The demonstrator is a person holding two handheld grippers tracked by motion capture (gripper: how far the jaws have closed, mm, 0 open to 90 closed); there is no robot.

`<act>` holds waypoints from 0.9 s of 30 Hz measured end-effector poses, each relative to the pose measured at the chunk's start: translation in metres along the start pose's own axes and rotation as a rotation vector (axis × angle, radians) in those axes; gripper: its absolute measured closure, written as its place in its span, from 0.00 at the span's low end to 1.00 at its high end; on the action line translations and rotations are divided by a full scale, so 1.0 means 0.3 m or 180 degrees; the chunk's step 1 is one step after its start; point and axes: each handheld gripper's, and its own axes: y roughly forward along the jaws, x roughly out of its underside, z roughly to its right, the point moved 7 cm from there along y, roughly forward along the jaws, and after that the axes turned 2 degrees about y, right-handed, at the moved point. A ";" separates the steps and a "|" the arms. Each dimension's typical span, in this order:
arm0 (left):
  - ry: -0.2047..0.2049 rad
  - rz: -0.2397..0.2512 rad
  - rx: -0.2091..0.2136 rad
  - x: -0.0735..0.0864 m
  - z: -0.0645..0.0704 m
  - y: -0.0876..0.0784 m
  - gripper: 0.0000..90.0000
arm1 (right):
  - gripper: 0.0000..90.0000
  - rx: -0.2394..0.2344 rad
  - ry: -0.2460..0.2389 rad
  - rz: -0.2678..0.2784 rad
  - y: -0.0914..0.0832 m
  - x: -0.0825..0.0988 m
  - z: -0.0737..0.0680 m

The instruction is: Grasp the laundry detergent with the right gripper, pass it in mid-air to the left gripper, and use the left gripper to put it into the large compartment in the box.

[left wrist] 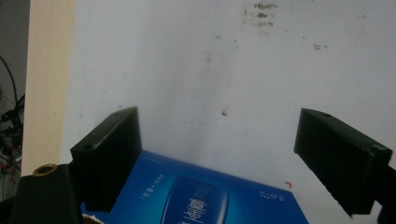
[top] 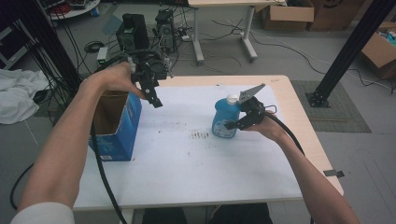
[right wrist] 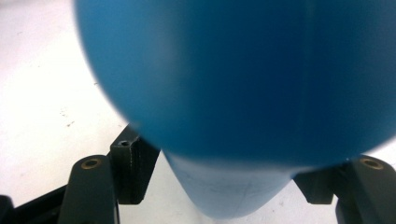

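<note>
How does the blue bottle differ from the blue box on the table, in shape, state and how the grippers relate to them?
The blue bottle is rounded with a white cap; the blue box is straight-sided cardboard. The bottle is capped; the box stands open at the top. The right gripper has its jaws around the bottle; the left gripper hangs open above the box, apart from it. Both are blue and stand upright on the white table.

glossy plastic bottle (top: 225, 120), cardboard box (top: 119, 126)

blue bottle (top: 225, 122) — white cap (top: 232, 98); blue box (top: 122, 130)
</note>
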 end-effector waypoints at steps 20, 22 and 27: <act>-0.0022 0.0003 0.0017 0.008 -0.001 0.010 0.17 | 0.44 0.0000 0.0080 0.0040 0.015 0.005 0.011; -0.0022 0.0003 0.0020 0.008 -0.001 0.010 0.17 | 0.44 -0.0001 0.0090 0.0047 0.016 0.006 0.012; -0.0020 0.0013 0.0018 0.008 -0.001 0.012 0.17 | 0.44 -0.0018 0.0134 0.0087 0.019 0.005 0.014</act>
